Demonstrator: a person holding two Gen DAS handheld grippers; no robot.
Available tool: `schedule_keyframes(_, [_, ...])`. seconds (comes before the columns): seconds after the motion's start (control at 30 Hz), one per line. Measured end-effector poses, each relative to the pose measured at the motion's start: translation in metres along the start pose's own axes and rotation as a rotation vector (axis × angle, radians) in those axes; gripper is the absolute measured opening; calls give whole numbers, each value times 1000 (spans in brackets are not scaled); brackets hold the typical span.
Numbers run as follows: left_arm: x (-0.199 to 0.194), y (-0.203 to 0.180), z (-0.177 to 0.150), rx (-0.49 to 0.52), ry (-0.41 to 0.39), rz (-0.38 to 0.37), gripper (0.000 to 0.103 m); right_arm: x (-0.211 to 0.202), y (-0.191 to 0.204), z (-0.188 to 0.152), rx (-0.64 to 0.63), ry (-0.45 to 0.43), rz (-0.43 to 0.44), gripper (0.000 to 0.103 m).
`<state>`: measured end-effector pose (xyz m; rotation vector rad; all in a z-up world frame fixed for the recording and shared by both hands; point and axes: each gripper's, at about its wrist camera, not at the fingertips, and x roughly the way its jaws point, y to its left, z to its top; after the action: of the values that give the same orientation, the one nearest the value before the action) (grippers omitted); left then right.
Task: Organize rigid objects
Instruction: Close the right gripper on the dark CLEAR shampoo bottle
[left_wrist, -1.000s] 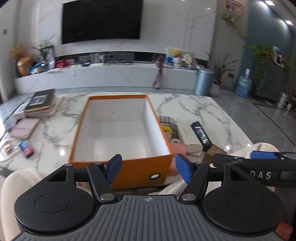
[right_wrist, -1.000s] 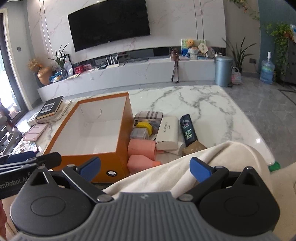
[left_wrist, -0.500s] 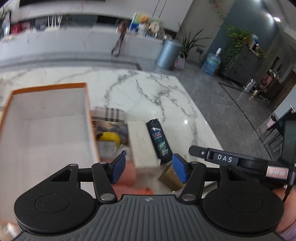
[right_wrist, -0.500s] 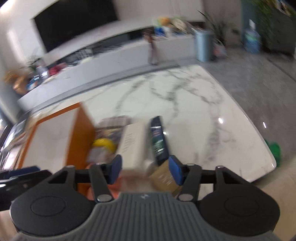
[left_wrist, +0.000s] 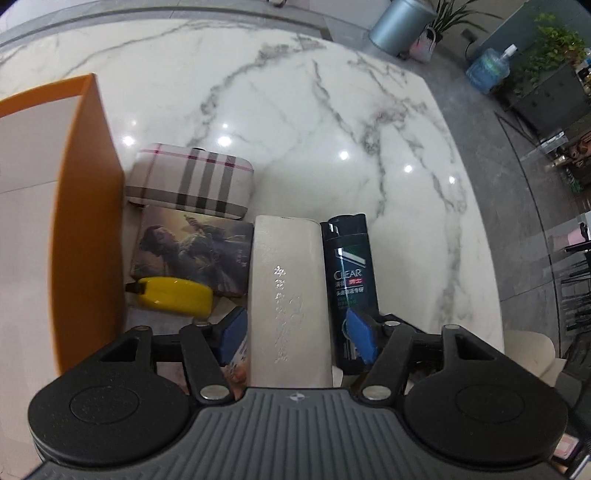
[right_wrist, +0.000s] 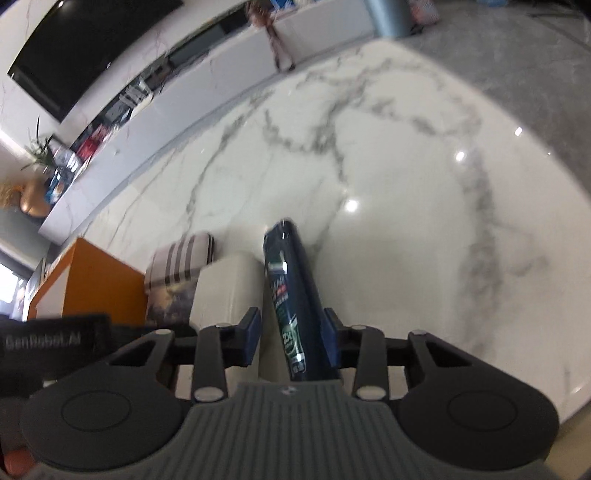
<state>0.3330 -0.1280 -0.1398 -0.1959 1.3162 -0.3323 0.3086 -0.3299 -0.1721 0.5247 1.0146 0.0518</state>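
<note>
Shampoo bottle (right_wrist: 295, 306) lay flat on the marble surface (right_wrist: 388, 192) beside a white box (left_wrist: 288, 295), its long axis running straight ahead between the right tool's (right_wrist: 293, 338) closing pads, while the left tool (left_wrist: 297, 334), opening, straddled the box ungripped.

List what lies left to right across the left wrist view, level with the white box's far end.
Orange box → picture-printed tin → white box → dark Clear shampoo bottle → bare marble table.
</note>
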Motion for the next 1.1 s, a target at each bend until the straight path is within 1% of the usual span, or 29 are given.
schedule_keyframes(0.13, [12,-8,8,33,50,39,76,15,-6,4,2,28,-2,40])
schedule_keyframes(0.23, [22,-14,16,56,70,83,76,28,-11,7,21,74,27,39])
schedule_keyframes(0.33, [32,-20,21,63,96,106,79,25,-14,6,31,57,21,37])
schedule_keyframes(0.37, [33,-22,22,68,102,116,82,23,-16,6,42,50,14,37])
schedule_keyframes(0.5, [42,-30,22,89,114,163,86,16,-22,4,64,30,-27,37])
schedule_keyframes(0.57, [45,-32,22,96,126,172,91,14,-22,3,62,30,-43,37])
schedule_keyframes(0.63, [46,-32,23,92,129,165,92,14,-24,4,70,31,-60,38])
schedule_keyframes(0.73, [42,-29,26,82,134,161,92,11,-31,5,103,19,-61,43])
schedule_keyframes(0.8, [41,-28,26,95,144,186,88,8,-38,5,143,6,-64,43])
schedule_keyframes(0.87, [42,-24,24,93,168,183,84,6,-43,6,171,-5,-68,43])
schedule_keyframes(0.93, [45,-24,20,102,182,179,84,7,-42,6,163,-4,-63,44])
schedule_keyframes(1.1, [54,-38,9,199,169,224,82,10,-42,8,163,-15,-42,43])
